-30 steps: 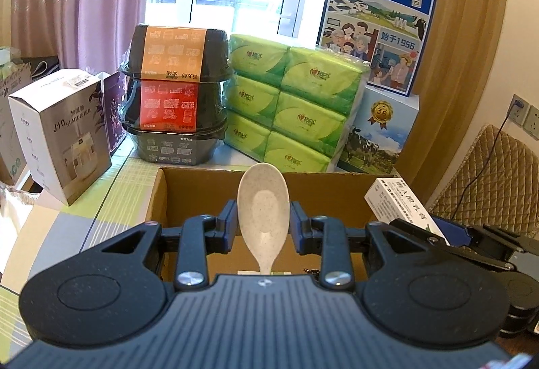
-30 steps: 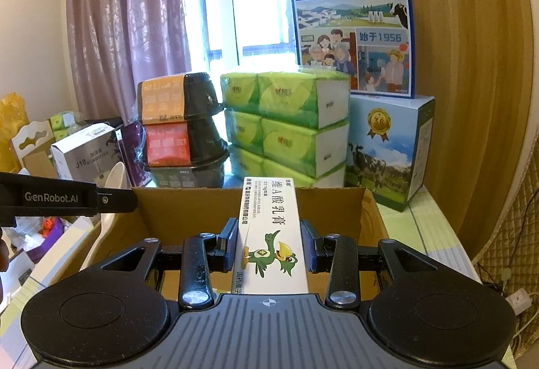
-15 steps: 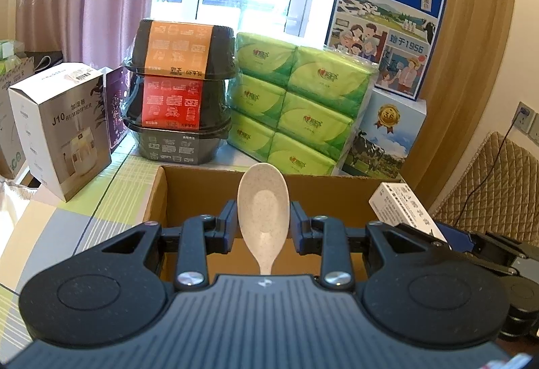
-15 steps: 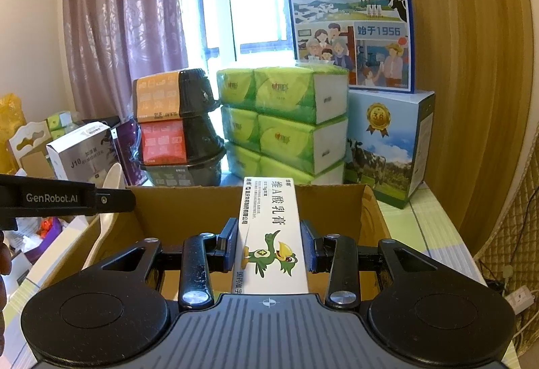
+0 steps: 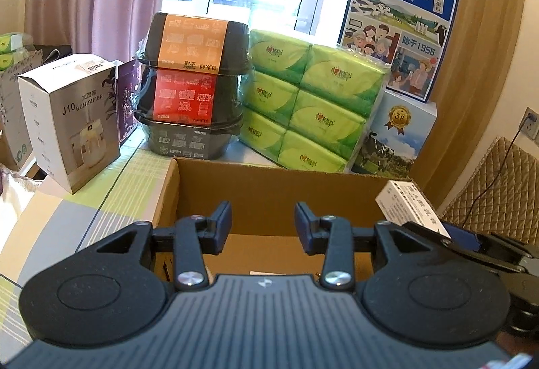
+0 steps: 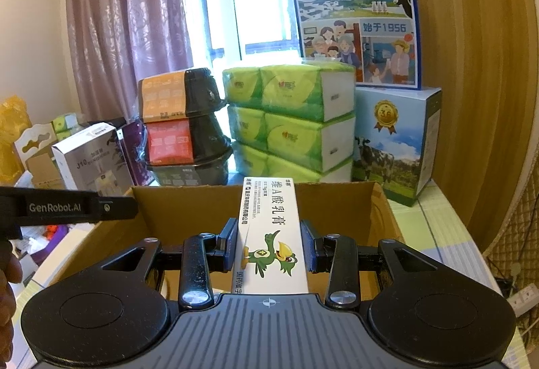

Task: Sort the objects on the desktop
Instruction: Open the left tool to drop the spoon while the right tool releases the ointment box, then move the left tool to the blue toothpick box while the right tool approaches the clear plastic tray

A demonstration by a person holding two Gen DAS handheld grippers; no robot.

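At the bottom centre of each frame, over the cardboard box (image 5: 269,194), the left gripper (image 5: 263,226) gapes empty, while the right gripper (image 6: 268,246) clamps a white ointment carton (image 6: 271,234) upright.

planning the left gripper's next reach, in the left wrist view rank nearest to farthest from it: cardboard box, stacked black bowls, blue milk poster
From the left gripper:
1. cardboard box, directly below and ahead of the open fingers.
2. stacked black bowls, beyond the box's far wall, ahead and a little left.
3. blue milk poster, at the back right, standing on a carton by the window.
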